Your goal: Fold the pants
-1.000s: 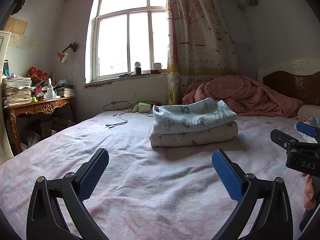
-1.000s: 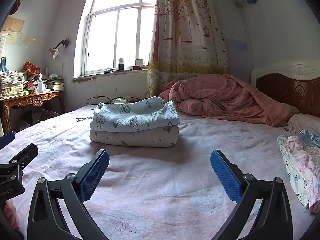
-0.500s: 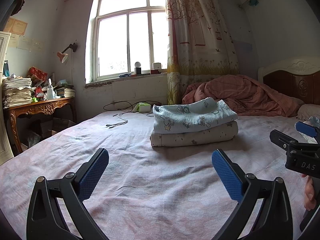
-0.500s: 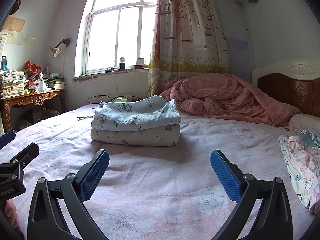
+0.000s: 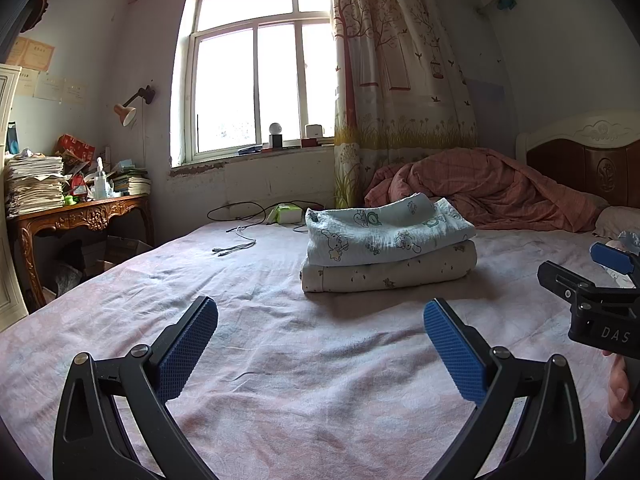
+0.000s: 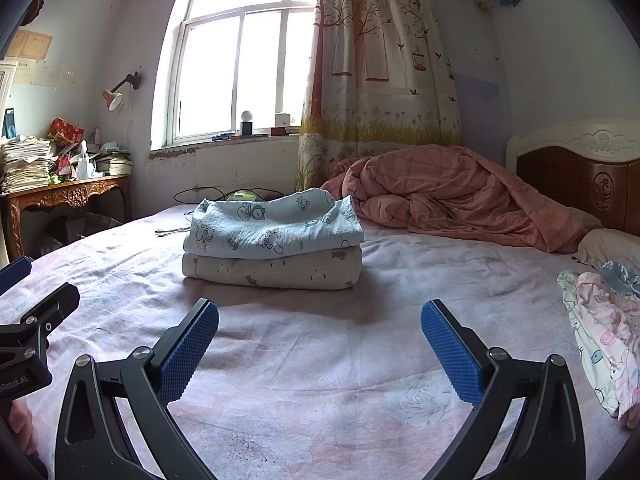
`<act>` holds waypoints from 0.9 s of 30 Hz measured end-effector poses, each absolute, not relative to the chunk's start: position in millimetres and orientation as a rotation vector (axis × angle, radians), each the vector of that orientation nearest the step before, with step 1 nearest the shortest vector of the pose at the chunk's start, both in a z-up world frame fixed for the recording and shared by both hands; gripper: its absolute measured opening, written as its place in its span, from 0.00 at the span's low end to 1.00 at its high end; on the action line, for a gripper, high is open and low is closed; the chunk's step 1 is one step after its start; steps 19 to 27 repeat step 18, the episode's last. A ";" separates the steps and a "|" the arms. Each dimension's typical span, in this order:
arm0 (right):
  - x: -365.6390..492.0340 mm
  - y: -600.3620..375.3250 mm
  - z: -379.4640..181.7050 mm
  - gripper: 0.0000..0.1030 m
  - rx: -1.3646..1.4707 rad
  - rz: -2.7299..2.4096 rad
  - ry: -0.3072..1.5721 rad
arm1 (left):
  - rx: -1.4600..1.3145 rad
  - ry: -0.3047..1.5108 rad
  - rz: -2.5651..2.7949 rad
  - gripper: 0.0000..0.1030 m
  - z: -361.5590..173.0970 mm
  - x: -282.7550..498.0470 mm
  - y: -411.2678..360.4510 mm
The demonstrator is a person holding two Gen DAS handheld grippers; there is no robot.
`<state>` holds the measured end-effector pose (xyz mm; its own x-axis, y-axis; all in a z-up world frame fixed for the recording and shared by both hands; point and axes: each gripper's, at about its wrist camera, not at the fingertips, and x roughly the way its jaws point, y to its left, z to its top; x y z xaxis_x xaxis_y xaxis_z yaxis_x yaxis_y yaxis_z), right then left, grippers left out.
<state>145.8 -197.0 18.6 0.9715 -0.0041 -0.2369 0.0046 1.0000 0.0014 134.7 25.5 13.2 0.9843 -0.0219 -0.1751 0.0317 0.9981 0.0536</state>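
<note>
Two folded garments lie stacked on the pink bedsheet: pale blue cartoon-print pants (image 5: 384, 230) (image 6: 272, 228) on top of a cream printed pair (image 5: 390, 274) (image 6: 272, 272). My left gripper (image 5: 320, 332) hovers open over the sheet, short of the stack, nothing between its blue pads. My right gripper (image 6: 319, 332) is likewise open and empty, a little in front of the stack. A pile of unfolded pink and white printed clothes (image 6: 604, 336) lies at the right edge of the right wrist view. The right gripper's body (image 5: 592, 304) shows at the right of the left wrist view.
A crumpled pink quilt (image 6: 452, 200) lies by the wooden headboard (image 6: 580, 172). Cables (image 5: 236, 246) and a green box (image 5: 286, 214) sit at the bed's far edge under the window. A cluttered carved desk (image 5: 76, 216) stands to the left.
Both grippers have stayed open and nearly still; the right wrist view has drifted very slightly, so the stack sits a touch further right.
</note>
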 end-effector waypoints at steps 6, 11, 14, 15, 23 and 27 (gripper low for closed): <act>145.2 -197.4 18.1 0.99 0.001 -0.004 0.240 | 0.057 0.176 -0.027 0.99 13.4 134.8 25.5; 146.2 -197.4 18.9 0.99 0.000 -0.004 0.239 | 0.057 0.177 -0.027 0.99 13.6 134.8 25.6; 146.4 -197.5 18.9 0.99 0.000 -0.003 0.240 | 0.058 0.176 -0.028 0.99 13.8 134.7 25.8; 146.4 -197.5 18.9 0.99 0.000 -0.003 0.240 | 0.057 0.176 -0.028 0.99 13.8 134.8 25.9; 145.8 -197.7 18.4 0.99 0.000 -0.003 0.240 | 0.057 0.177 -0.028 0.99 13.9 135.0 26.2; 145.8 -197.7 18.4 0.99 0.000 -0.003 0.240 | 0.057 0.177 -0.028 0.99 13.9 135.0 26.2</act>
